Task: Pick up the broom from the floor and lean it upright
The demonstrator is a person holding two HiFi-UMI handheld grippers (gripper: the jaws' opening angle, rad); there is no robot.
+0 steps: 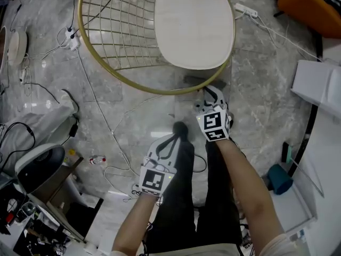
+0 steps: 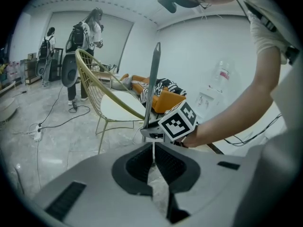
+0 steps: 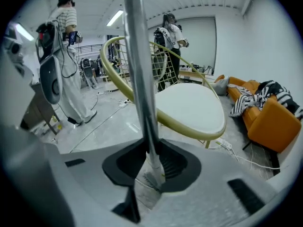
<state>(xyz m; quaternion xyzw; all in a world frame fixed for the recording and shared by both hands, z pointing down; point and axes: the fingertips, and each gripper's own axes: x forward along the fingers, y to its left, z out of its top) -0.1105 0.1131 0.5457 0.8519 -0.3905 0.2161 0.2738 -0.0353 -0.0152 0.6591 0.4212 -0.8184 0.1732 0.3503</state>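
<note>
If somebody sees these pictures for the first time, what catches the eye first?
The silver broom handle comes first, rising upright between the jaws of the right gripper. Behind it stands a gold wire chair with a white seat, and an orange sofa sits at the right.

The broom handle (image 3: 139, 79) is smooth, silvery metal with a soft sheen. The right gripper (image 3: 150, 148) has a matt grey plastic shell and black ribbed pads (image 3: 172, 164). In the head view the floor (image 1: 256, 105) is polished grey stone with marble veining and glossy reflections. At twelve o'clock the chair (image 1: 106, 15) has a shiny brass-coloured wire frame and a matt off-white seat pad (image 1: 194, 23). In the right gripper view, the sofa (image 3: 272, 122) at three o'clock looks like orange cloth.
</note>
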